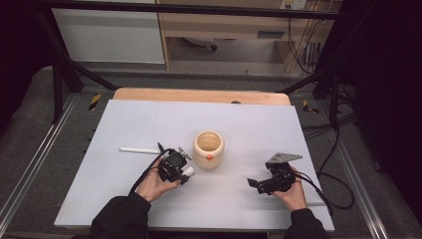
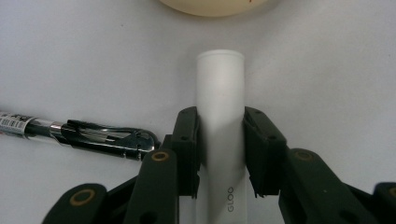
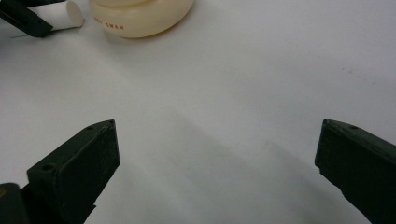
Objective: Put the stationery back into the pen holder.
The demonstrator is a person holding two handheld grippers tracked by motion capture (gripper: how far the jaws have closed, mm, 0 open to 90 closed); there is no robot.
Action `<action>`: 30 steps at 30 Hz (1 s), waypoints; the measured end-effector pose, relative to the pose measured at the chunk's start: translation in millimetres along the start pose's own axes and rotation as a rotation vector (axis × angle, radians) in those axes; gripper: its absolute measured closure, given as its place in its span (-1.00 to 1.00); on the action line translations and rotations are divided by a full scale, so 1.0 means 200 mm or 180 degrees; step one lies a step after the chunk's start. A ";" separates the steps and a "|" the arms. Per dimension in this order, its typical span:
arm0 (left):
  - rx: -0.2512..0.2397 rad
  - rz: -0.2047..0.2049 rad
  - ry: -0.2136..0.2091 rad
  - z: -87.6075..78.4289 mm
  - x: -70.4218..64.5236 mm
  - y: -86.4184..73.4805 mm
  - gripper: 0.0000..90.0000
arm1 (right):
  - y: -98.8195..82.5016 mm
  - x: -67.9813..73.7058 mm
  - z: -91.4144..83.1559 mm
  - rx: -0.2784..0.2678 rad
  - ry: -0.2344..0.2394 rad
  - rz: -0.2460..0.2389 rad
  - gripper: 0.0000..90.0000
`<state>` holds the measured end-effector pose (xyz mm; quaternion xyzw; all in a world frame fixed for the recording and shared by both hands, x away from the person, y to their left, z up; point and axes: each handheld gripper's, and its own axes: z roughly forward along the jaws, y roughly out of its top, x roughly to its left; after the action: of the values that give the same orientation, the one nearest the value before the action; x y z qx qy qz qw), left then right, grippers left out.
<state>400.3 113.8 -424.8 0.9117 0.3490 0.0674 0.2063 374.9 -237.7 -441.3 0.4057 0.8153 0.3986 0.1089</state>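
Observation:
My left gripper (image 2: 220, 140) is shut on a white tube (image 2: 220, 88) marked GLOO, which lies flat on the table and sticks out past the jaws toward a cream pot (image 2: 215, 7). In the high view the left gripper (image 1: 183, 173) sits just left of the pot (image 1: 209, 149), with the tube's end (image 1: 188, 171) showing. A black pen (image 2: 102, 136) lies on the table right beside the left jaw. My right gripper (image 1: 255, 185) rests to the right of the pot; its jaws stand wide open (image 3: 217, 135) over bare table.
A slim white stick (image 1: 139, 150) lies left of the left gripper. The white tabletop (image 1: 249, 119) ends at a wooden strip (image 1: 199, 94) at the far side. Cables (image 1: 328, 194) trail off the right edge.

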 end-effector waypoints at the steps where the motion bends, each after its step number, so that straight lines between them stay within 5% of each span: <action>1: 0.0018 0.0003 -0.0016 0.00 0.00 0.00 0.49 | 0.00 0.00 0.00 0.0004 -0.0001 0.0005 -0.99; 30: 0.0122 0.0106 0.0002 -0.02 0.00 0.00 0.53 | 0.00 0.00 0.00 0.0012 0.0024 0.0015 -0.99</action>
<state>399.5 115.6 -420.3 0.9211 0.3350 0.0643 0.1876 374.5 -237.1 -441.7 0.4063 0.8155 0.3987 0.1042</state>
